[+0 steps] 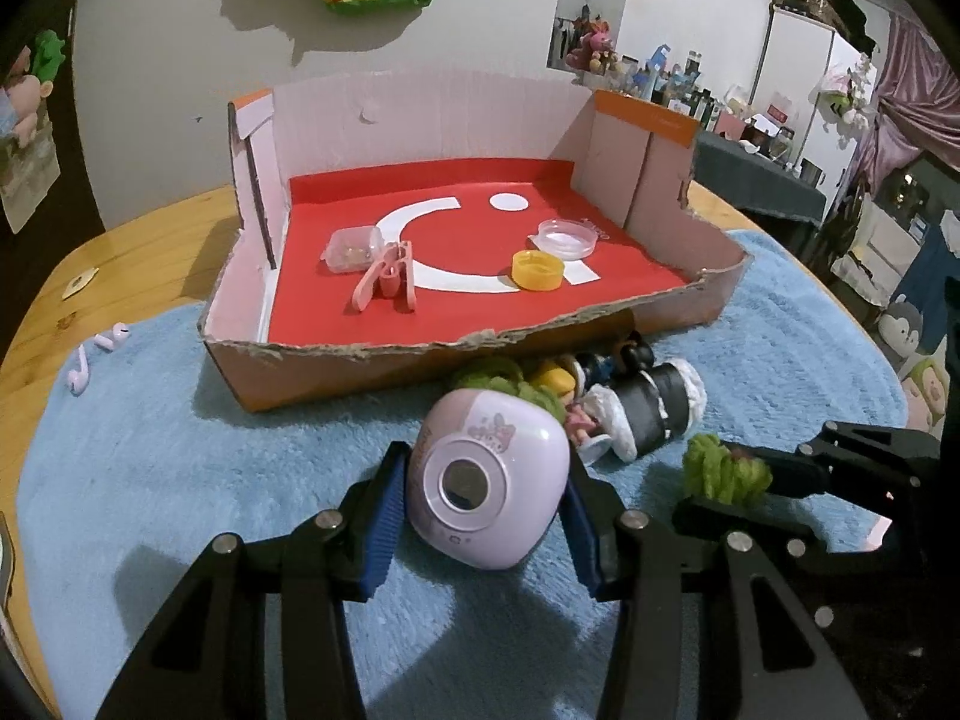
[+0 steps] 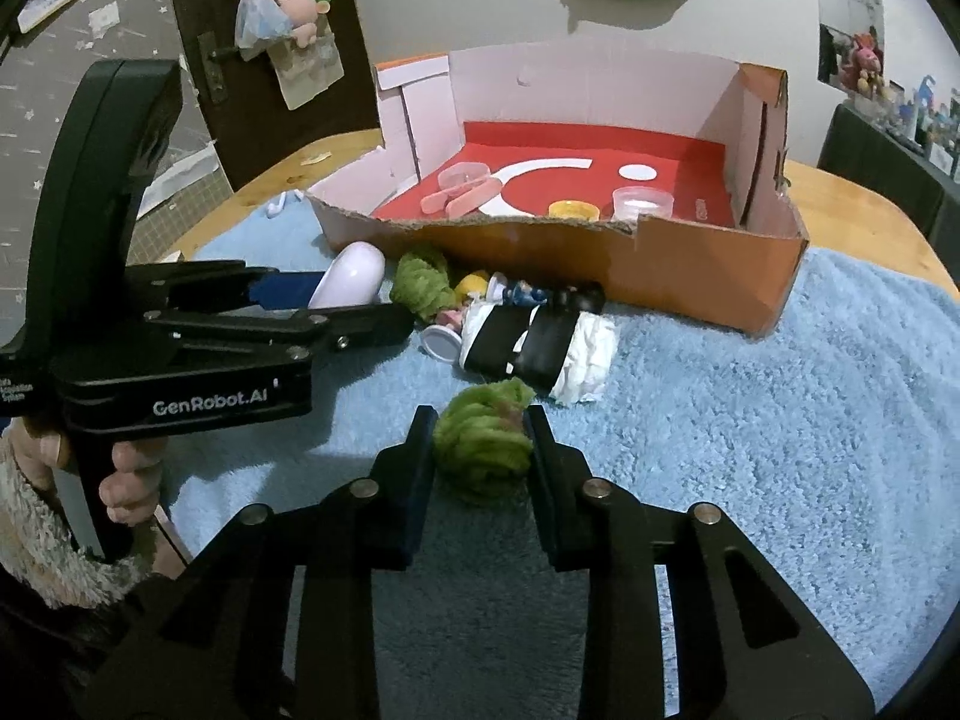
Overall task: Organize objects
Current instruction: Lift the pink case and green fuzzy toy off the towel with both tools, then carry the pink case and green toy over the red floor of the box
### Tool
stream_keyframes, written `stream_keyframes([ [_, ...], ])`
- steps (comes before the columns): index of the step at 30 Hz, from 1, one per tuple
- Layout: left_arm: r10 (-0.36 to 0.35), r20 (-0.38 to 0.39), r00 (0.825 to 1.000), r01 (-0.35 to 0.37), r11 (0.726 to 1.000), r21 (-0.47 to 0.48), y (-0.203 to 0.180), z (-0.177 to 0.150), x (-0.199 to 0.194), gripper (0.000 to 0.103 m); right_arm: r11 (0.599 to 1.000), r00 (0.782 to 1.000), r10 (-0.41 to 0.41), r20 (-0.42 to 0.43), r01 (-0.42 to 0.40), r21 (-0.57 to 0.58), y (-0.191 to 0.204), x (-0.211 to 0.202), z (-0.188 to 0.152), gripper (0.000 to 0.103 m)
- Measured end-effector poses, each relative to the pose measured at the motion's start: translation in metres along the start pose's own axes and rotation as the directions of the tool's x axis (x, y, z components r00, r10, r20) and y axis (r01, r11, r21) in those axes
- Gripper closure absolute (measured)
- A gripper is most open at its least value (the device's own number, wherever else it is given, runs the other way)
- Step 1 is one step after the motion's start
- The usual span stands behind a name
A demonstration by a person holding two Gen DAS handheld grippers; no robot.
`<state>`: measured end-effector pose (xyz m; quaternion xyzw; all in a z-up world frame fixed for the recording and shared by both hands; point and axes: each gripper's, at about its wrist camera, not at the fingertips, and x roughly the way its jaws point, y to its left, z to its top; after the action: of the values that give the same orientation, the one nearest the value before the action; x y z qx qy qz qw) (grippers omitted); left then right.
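Just in front of the torn cardboard box [image 1: 372, 363] on the blue rug [image 1: 180, 480], the left gripper [image 1: 480, 510] has its fingers clenched on a lilac toy camera [image 1: 489, 489], while beside it the right gripper [image 2: 480, 450] pinches a green yarn ball [image 2: 483, 450].

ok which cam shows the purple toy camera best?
Left wrist: the purple toy camera sits front-on between the left gripper's blue pads, lens and bunny print visible. Right wrist catches only its rounded side, partly hidden by that gripper's fingers.
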<state>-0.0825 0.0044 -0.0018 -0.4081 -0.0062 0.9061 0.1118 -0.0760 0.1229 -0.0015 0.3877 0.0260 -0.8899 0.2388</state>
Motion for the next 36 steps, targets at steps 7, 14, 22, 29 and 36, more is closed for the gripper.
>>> stream_keyframes([
  [7, -0.007, 0.023, 1.000, 0.007, 1.000, 0.006, -0.006, 0.003, -0.012, 0.054, 1.000, 1.000, 0.022, 0.021, -0.022, 0.007, -0.002, -0.007, 0.007, 0.076],
  [14, -0.006, 0.044, 0.999, 0.005, 1.000, 0.017, -0.010, 0.010, -0.020, 0.054, 0.999, 0.998, 0.045, 0.048, -0.045, 0.002, -0.002, -0.016, 0.018, 0.076],
  [22, -0.015, 0.064, 0.998, 0.013, 1.000, 0.025, -0.012, 0.019, -0.027, 0.054, 0.998, 0.996, 0.058, 0.064, -0.058, -0.005, -0.003, -0.021, 0.031, 0.076],
  [29, -0.018, 0.076, 0.997, 0.016, 1.000, 0.026, -0.012, 0.028, -0.030, 0.054, 0.997, 0.994, 0.073, 0.077, -0.074, 0.002, -0.005, -0.023, 0.042, 0.076],
  [36, -0.017, 0.086, 0.996, 0.015, 0.999, 0.032, -0.014, 0.038, -0.030, 0.054, 0.996, 0.992, 0.084, 0.090, -0.085, 0.010, -0.010, -0.025, 0.053, 0.076],
])
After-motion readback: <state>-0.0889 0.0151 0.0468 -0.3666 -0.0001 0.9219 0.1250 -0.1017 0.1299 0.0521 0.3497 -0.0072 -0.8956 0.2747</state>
